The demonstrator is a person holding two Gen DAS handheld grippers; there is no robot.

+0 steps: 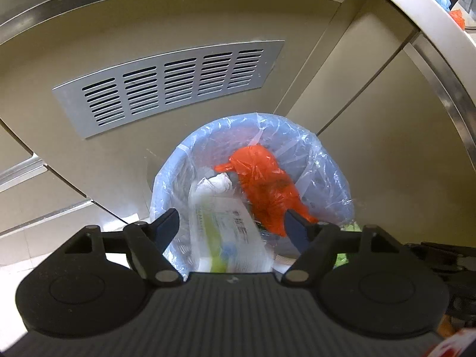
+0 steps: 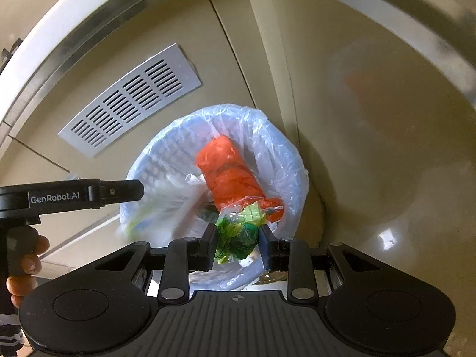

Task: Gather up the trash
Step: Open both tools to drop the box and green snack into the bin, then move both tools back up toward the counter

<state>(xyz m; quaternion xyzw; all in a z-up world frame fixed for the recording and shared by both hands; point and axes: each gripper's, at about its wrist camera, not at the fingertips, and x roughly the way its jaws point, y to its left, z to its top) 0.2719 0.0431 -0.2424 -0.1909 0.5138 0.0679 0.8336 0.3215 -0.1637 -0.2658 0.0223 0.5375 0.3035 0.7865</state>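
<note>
A round bin (image 1: 336, 172) (image 2: 285, 154) lined with a clear bluish bag stands against the cabinet, below both grippers. Inside lie an orange plastic bag (image 1: 264, 184) (image 2: 229, 172) and crumpled white paper (image 1: 217, 183). My left gripper (image 1: 231, 214) hangs open over the bin. A blurred white and green packet (image 1: 226, 238) (image 2: 157, 208) sits between its jaws with a gap on each side. My right gripper (image 2: 238, 229) is shut on a crumpled green wrapper (image 2: 238, 232) just above the bin's near rim. The right wrist view shows the left gripper's finger (image 2: 125, 192) from the side, with a hand (image 2: 26, 255) on its handle.
Beige cabinet doors with a metal vent grille (image 1: 169, 86) (image 2: 131, 98) rise right behind the bin. A white countertop edge (image 1: 431, 15) curves overhead, with blue and orange items on it. A glossy cabinet side (image 2: 386, 148) closes off the right.
</note>
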